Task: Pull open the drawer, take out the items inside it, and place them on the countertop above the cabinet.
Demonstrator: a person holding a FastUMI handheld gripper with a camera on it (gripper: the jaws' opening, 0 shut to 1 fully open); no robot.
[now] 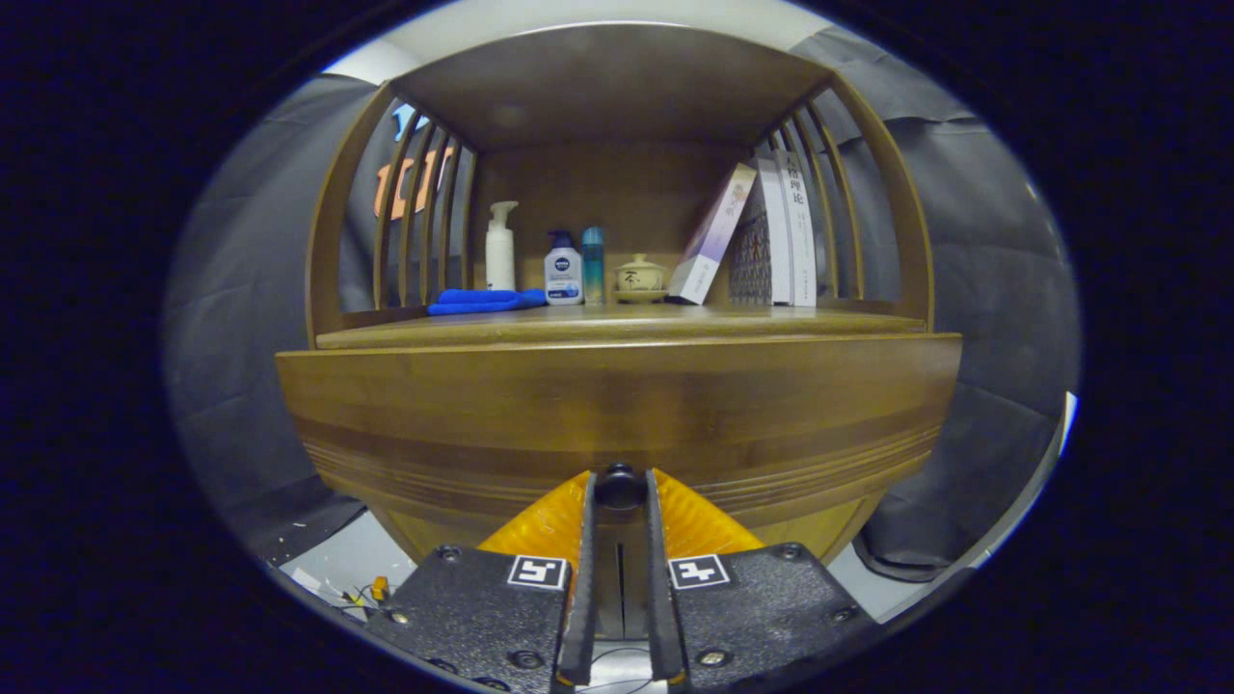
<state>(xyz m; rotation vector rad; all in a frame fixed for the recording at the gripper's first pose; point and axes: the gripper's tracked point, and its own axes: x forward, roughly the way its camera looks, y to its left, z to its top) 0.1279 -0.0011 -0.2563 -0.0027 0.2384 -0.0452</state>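
The wooden cabinet's drawer front fills the space just ahead of me, with its dark round knob at the lower middle. My gripper has its two orange fingers pressed against the knob from both sides, shut on it. Above the drawer runs the countertop, seen almost edge-on. The inside of the drawer is hidden.
On the countertop stand a folded blue cloth, a white pump bottle, a small lotion bottle, a teal bottle, a lidded ceramic pot and leaning books. Slatted wooden sides and a top shelf enclose it.
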